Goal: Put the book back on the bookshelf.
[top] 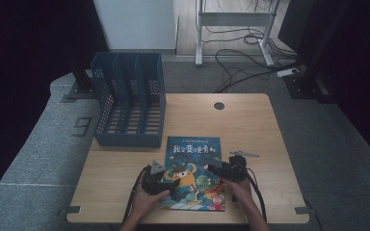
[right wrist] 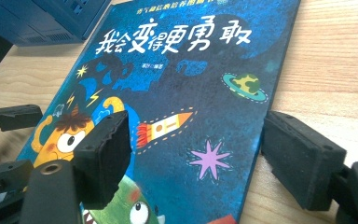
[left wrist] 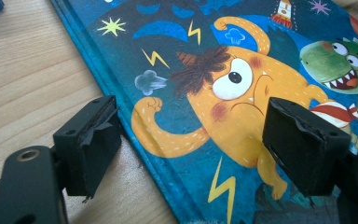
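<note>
Flat on the table (top: pixel 250 120): a picture book (top: pixel 195 159). Near its left edge, left gripper (left wrist: pixel 191 149), claws apart. At right edge, right gripper (right wrist: pixel 193 158), claws apart, holding nothing.

dim room: grey carpet floor (top: pixel 38 159), white wall (top: pixel 135 24), cables (top: pixel 241 62) beyond the wooden table (top: pixel 250 120).

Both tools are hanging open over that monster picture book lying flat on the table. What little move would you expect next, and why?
Probably the left gripper dips and closes on the picture book at its left edge to lift it. Its fingers straddle that edge, one over the bare table, one over the cover, without pressing. The right gripper straddles the opposite edge, also open. The blue file rack stands just beyond, a likely destination.
</note>
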Available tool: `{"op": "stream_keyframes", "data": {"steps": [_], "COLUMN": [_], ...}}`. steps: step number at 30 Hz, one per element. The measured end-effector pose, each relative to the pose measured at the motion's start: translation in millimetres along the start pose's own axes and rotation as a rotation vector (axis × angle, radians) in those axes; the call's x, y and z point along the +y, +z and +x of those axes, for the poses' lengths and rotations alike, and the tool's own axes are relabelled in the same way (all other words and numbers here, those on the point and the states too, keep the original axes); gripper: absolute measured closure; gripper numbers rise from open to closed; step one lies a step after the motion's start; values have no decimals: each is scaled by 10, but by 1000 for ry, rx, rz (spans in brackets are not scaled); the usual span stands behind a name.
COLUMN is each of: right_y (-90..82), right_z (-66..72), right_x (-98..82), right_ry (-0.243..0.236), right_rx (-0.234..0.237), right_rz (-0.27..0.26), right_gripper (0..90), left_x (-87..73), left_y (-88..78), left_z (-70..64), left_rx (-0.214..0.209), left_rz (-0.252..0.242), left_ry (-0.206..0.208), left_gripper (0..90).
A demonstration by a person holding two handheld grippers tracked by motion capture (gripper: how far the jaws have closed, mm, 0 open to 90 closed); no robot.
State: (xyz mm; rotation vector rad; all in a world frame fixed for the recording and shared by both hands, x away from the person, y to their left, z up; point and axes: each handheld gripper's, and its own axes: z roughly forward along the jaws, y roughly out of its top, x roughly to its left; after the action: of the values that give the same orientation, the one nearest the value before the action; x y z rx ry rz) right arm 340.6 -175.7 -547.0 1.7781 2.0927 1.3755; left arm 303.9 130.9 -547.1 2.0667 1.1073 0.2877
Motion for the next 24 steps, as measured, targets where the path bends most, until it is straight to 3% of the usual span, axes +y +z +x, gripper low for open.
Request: {"op": "stream_keyframes", "data": {"steps": [11, 14, 19, 24], "right_y": [-72, -143, -156, -176], "right_z": [-25, -42, -62, -111], "right_x": [28, 59, 66, 76], "right_ry": [57, 87, 102, 155], "right_rx": [52, 103, 127, 172], "right_rz": [-6, -27, -27, -13], "right_gripper": [229, 235, 236, 243], "left_x": [0, 1, -1, -2], "left_y": [1, -2, -1, -2], "left_z": [-1, 14, 14, 20], "left_rx": [1, -11, -10, -15], "left_rz": [-1, -7, -10, -14], "left_ry": [-1, -14, -18, -26], "left_gripper": [189, 188, 185, 182]}}
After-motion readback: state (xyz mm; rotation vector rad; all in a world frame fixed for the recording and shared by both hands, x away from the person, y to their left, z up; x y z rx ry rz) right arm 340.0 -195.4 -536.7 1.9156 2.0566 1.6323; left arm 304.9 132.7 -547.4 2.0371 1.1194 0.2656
